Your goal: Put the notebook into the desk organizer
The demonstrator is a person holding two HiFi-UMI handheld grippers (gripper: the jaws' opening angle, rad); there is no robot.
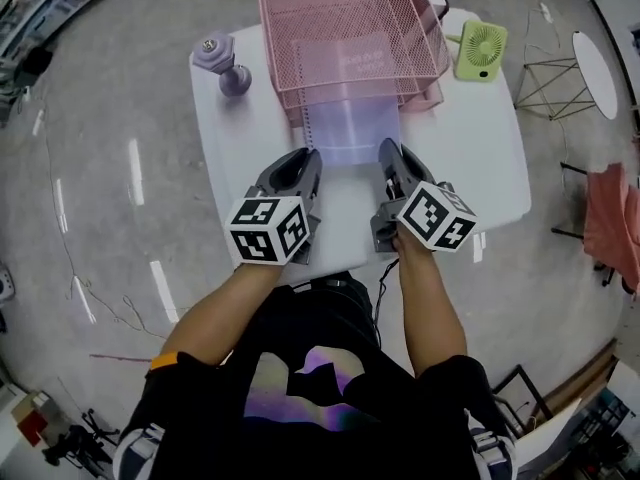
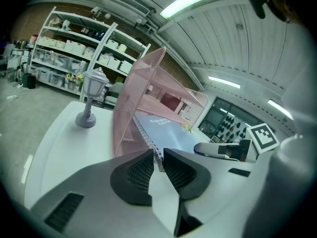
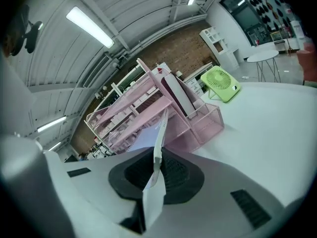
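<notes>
- The notebook (image 1: 352, 128) lies flat on the white worktop (image 1: 470, 148). Its far half is pushed into the bottom tier of the pink mesh desk organizer (image 1: 300, 48), at 12 o'clock on the worktop.
- That far half shows only dimly through the mesh. There is pale print on the cover, but it is too faint to read.
- The left gripper (image 1: 308, 158) is at the notebook's near left corner. In the left gripper view, its jaws (image 2: 158, 155) stand a narrow slot apart, and the end of the spiral binding fills that slot and touches both pads.
- The right gripper (image 1: 390, 153) is at the near right corner. In the right gripper view, its jaws (image 3: 158, 157) are closed on the thin page edge, which runs edge-on away from them.
- The person's hands are hidden behind the marker cubes, so only the forearms show.
- The top edge of the head view cuts off the organizer's far side.
- A small grey-purple lantern ornament (image 1: 222, 63) stands at 10 o'clock on the worktop, apart from the organizer.
- A green fan (image 1: 481, 50) stands at 1 o'clock, just beside the organizer's right compartment.
</notes>
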